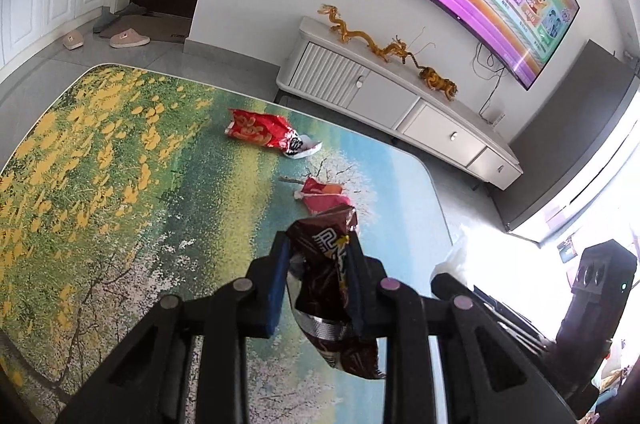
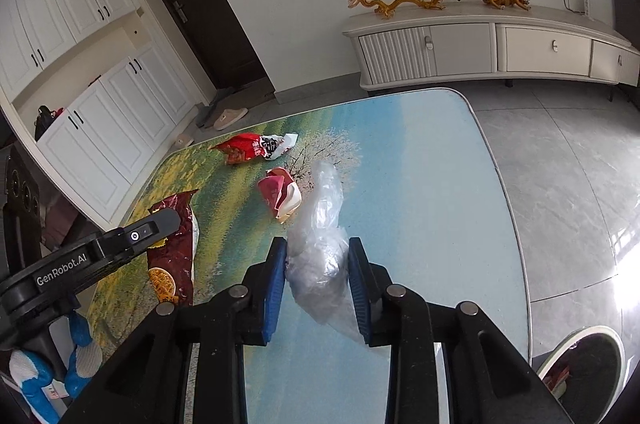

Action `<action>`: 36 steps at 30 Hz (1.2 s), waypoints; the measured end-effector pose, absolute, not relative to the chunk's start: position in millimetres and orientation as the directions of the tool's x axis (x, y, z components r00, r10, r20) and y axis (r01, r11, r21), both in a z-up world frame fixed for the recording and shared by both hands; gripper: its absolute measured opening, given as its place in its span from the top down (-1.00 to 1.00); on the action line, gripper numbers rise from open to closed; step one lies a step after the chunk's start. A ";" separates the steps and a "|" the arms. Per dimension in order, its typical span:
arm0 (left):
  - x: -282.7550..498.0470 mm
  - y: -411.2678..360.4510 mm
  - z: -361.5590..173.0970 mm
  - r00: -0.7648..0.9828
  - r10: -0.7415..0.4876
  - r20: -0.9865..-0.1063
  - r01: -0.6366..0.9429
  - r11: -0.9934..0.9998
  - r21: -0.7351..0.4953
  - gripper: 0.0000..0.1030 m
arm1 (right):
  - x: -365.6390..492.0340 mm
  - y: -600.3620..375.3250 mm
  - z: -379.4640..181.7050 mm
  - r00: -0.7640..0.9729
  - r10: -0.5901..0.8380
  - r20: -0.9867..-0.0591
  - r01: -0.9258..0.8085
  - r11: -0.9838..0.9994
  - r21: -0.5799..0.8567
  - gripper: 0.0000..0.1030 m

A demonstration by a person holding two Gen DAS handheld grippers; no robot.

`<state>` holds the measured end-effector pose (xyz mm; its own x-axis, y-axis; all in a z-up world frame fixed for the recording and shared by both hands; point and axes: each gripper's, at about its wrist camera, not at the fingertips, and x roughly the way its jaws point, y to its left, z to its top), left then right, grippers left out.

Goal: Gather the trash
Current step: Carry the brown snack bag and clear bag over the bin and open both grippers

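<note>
Both grippers hold trash above the painted desk, with two red wrappers lying loose on it.

From the left wrist, the left gripper is narrowed onto a dark brown snack bag, its blue pads pinching the crumpled foil, which hangs clear of the desk. Beyond it lie a small red wrapper and, farther off, a large red bag, well apart from each other. From the right wrist, the right gripper is clamped on a clear plastic bag that sticks out ahead of the fingers. The small red wrapper sits just beside the bag's far end, the large red bag behind it. At the left, the left gripper holds the brown snack bag upright.
</note>
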<state>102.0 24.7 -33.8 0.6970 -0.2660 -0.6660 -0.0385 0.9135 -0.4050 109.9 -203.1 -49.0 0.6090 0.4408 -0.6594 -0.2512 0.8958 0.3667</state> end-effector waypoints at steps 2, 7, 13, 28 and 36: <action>93.8 26.4 -22.2 0.712 -0.272 -0.647 -0.027 0.911 -0.412 0.51 | 98.9 -203.9 -40.1 0.626 0.435 -0.647 -0.241 0.897 0.370 0.45; 72.2 28.1 3.4 0.744 -0.287 -0.604 0.001 0.903 -0.429 0.51 | 73.8 -212.9 -20.0 0.668 0.425 -0.611 -0.210 0.895 0.392 0.45; 48.8 28.1 29.6 0.771 -0.307 -0.558 0.035 0.895 -0.444 0.51 | 43.7 -228.1 4.7 0.723 0.391 -0.570 -0.169 0.900 0.402 0.45; 1.1 -11.8 82.5 0.796 -0.380 -0.470 0.158 0.882 -0.444 0.51 | -25.7 -293.2 47.5 0.836 0.237 -0.495 -0.023 0.916 0.400 0.45; -9.6 -64.4 93.2 0.766 -0.439 -0.470 0.255 0.878 -0.405 0.51 | -56.1 -337.6 47.9 0.863 0.143 -0.485 0.081 0.908 0.412 0.45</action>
